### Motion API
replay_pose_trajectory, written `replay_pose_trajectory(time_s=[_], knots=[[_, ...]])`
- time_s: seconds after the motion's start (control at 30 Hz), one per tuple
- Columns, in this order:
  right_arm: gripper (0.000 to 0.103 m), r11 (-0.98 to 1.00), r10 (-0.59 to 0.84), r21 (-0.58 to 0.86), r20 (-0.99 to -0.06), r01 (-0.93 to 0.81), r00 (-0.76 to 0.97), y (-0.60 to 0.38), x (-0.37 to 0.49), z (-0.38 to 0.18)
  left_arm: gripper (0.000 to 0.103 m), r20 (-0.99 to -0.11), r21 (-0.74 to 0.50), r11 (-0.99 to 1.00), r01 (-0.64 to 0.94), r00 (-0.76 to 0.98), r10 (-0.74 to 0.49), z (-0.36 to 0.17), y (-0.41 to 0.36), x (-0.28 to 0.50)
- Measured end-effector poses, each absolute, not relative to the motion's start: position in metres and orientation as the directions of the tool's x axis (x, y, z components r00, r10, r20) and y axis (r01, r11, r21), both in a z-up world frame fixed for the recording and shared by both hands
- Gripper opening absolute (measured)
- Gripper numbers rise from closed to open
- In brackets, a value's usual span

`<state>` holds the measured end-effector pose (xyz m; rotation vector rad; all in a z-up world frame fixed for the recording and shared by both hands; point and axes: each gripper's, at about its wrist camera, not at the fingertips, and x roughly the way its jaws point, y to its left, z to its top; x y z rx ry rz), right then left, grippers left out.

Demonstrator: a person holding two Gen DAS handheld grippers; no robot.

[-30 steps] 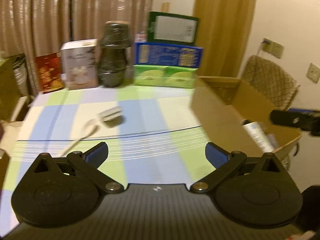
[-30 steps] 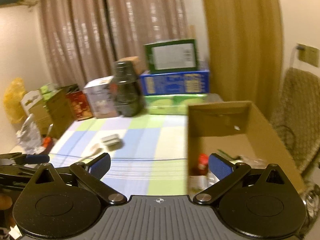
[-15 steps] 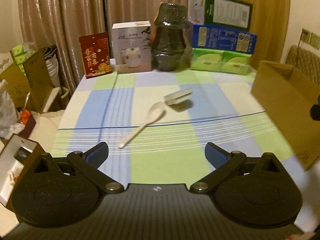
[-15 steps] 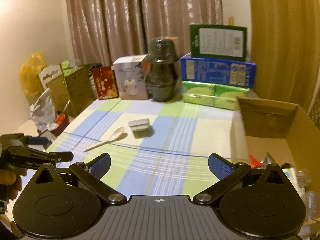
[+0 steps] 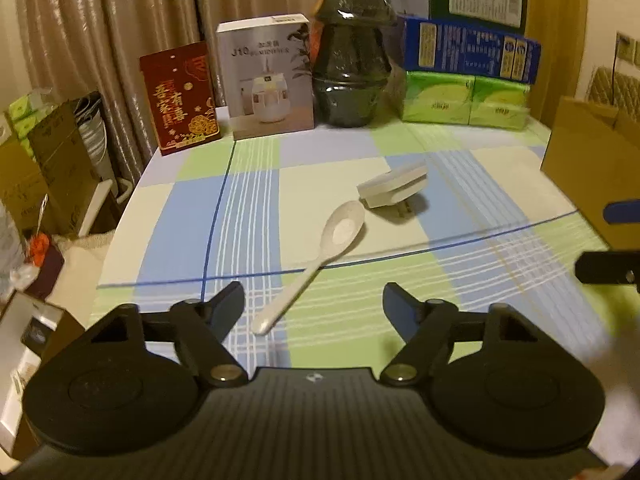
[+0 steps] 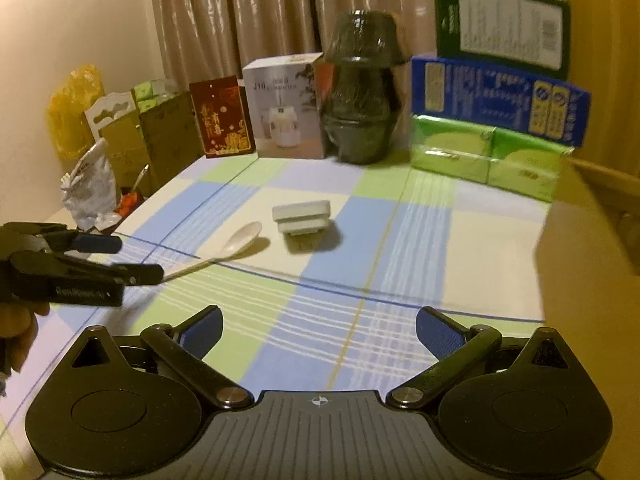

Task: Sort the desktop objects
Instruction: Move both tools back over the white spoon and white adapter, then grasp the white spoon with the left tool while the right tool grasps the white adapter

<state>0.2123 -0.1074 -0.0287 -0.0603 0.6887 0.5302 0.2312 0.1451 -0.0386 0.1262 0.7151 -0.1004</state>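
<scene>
A white spoon [image 5: 320, 252] lies slantwise on the checked tablecloth, its handle end pointing between the fingers of my left gripper [image 5: 313, 300], which is open and holds nothing. Just beyond the spoon's bowl rests a white plug adapter [image 5: 394, 190]. In the right wrist view the spoon [image 6: 240, 240] and the adapter [image 6: 302, 216] sit mid-table, well ahead of my right gripper [image 6: 320, 320], which is open and empty. The left gripper [image 6: 138, 258] shows at the left, by the spoon's handle. The right gripper [image 5: 600, 242] pokes in at the right edge.
A brown cardboard box [image 5: 588, 168] stands at the table's right side. Along the back stand a red box [image 5: 180, 96], a white box [image 5: 268, 80], a dark wrapped jar [image 5: 352, 52], green tissue packs [image 5: 464, 100] and a blue box [image 5: 468, 48]. Cartons and bags crowd the floor on the left.
Both views have swung left, away from the cardboard box and toward the spoon and adapter. My left gripper has come nearer the spoon handle and its fingers stand a little closer together.
</scene>
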Motion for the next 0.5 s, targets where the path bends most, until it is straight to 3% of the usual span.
replay_pose_trajectory(time_s=[0.3,0.37,0.5], knots=[[0.097,0.846,0.468,0.099,-0.606,-0.523,0.643,-0.080,0.263,-0.042,0.056,-0.674,0.098,0.980,0.171,0.736,-0.061,-0.062,0.150,0.271],[0.095,0.846,0.463,0.084,-0.604,-0.526,0.649,-0.078,0.273,-0.043,0.046,-0.690,0.096,0.979,0.180,0.721,-0.065,-0.070,0.151,0.279],[0.092,0.849,0.451,0.063,-0.601,-0.524,0.660,-0.077,0.289,-0.047,0.042,-0.707,0.125,0.971,0.204,0.705,-0.057,-0.081,0.148,0.291]])
